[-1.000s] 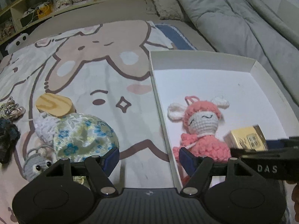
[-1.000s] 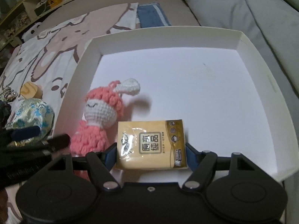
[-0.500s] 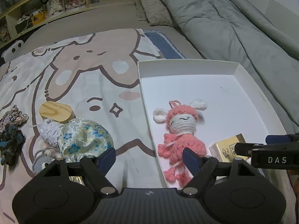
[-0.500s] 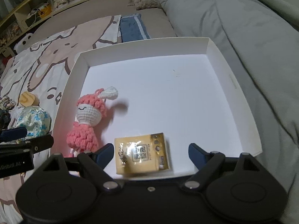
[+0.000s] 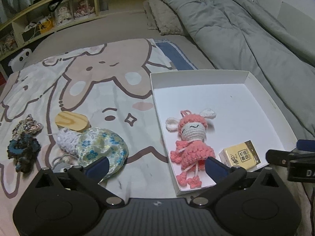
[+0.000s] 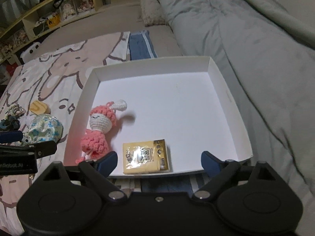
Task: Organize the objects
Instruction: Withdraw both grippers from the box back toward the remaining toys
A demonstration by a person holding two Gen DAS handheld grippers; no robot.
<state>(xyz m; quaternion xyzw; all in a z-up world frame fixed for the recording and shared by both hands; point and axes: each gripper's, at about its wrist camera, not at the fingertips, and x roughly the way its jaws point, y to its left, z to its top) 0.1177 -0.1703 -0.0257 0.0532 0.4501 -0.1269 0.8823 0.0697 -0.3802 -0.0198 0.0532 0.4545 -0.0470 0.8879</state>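
Objects that still need sorting lie on the cartoon-print blanket (image 5: 110,90) to my left, while two already sit in the shallow white cardboard box (image 6: 228,102).

Nearest to me, the left gripper (image 5: 156,166) has its blue-padded fingers (image 5: 98,166) opening wide with nothing between them; a second ago they sat much closer together beside the pink crochet bunny doll (image 5: 190,137). The right gripper (image 6: 159,162) is opening too, and the yellow tissue pack (image 6: 145,157) it was pinching a second ago now lies free on the box floor between its spread fingers (image 6: 209,162), touching neither. Both grippers have lifted back from the box.

I judge this as a finished drop: doll and pack both rest in the box's near part, the doll by the left wall, the pack just to its right.

A little further out on the blanket, I see a floral fabric pouch (image 5: 102,147) lying against a grey knitted piece (image 5: 67,139), a dark blue-and-brown yarn bundle (image 5: 23,151) at the left edge, and behind them an oval wooden block (image 5: 71,121). These look like my next picks, the pouch closest to the left gripper.

Beyond that are a grey duvet (image 5: 246,29) and wall shelving (image 5: 49,19).
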